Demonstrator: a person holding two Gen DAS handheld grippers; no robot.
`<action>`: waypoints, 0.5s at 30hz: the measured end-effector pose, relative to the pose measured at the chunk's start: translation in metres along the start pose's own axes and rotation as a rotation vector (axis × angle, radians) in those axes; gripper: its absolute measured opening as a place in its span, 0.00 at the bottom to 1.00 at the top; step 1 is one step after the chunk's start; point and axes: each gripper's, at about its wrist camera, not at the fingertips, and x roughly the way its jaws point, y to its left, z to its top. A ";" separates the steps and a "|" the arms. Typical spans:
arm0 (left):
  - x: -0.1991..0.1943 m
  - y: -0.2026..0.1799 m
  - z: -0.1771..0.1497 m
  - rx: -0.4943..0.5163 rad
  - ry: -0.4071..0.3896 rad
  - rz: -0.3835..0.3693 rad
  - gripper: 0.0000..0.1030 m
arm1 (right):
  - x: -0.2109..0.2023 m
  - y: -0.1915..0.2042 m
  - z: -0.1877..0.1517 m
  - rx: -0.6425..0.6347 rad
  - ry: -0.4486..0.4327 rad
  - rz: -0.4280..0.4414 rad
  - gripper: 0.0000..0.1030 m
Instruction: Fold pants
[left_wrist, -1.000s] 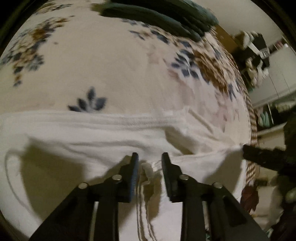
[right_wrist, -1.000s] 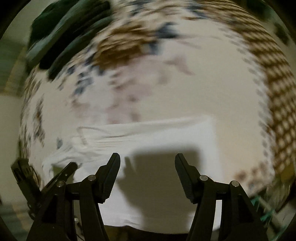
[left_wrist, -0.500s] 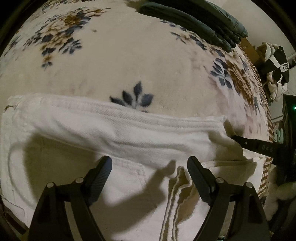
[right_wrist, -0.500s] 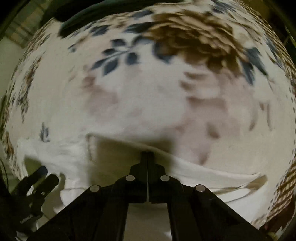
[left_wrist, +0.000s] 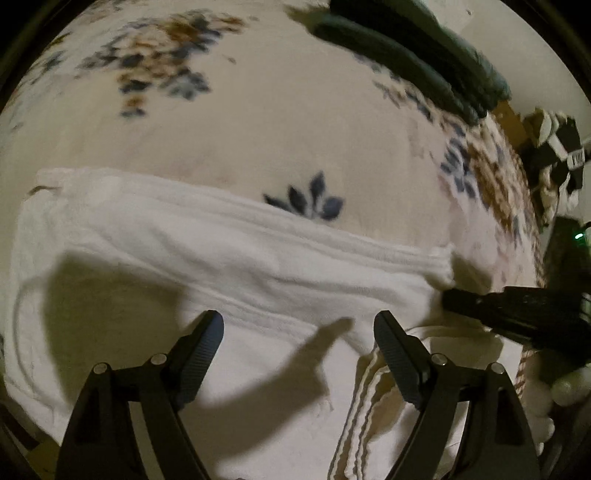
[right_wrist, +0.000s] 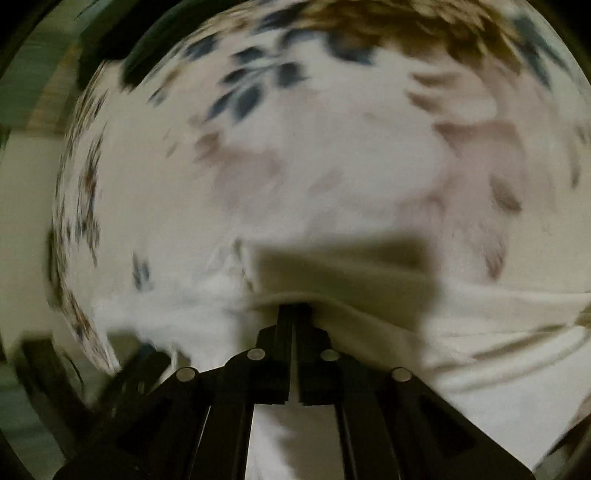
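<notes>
The white pants (left_wrist: 192, 251) lie folded across a cream floral blanket (left_wrist: 258, 122), with the waistband edge running left to right. My left gripper (left_wrist: 297, 332) is open and empty, hovering just above the cloth. My right gripper (right_wrist: 294, 314) is shut on the pants' edge (right_wrist: 369, 306), and it also shows in the left wrist view (left_wrist: 491, 308) at the cloth's right end. The right wrist view is blurred by motion. A striped inner layer (left_wrist: 365, 398) shows at the lower right.
A stack of dark green folded clothes (left_wrist: 413, 55) lies at the blanket's far edge. Cluttered shelves and bags (left_wrist: 554, 155) stand beyond the bed's right side. The blanket's checked border (left_wrist: 517, 206) marks the right edge.
My left gripper let go of the pants' fold and opened wide, then drew back slightly. My right gripper closed on the pants' edge and keeps moving with it.
</notes>
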 end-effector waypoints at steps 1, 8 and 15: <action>-0.012 0.004 -0.004 -0.024 -0.035 -0.007 0.80 | 0.000 -0.001 0.000 0.015 0.004 0.002 0.00; -0.098 0.099 -0.071 -0.391 -0.160 -0.028 0.83 | -0.033 0.039 -0.049 -0.128 -0.068 -0.089 0.70; -0.074 0.197 -0.104 -0.762 -0.199 -0.085 0.90 | -0.028 0.048 -0.107 -0.073 -0.035 -0.124 0.70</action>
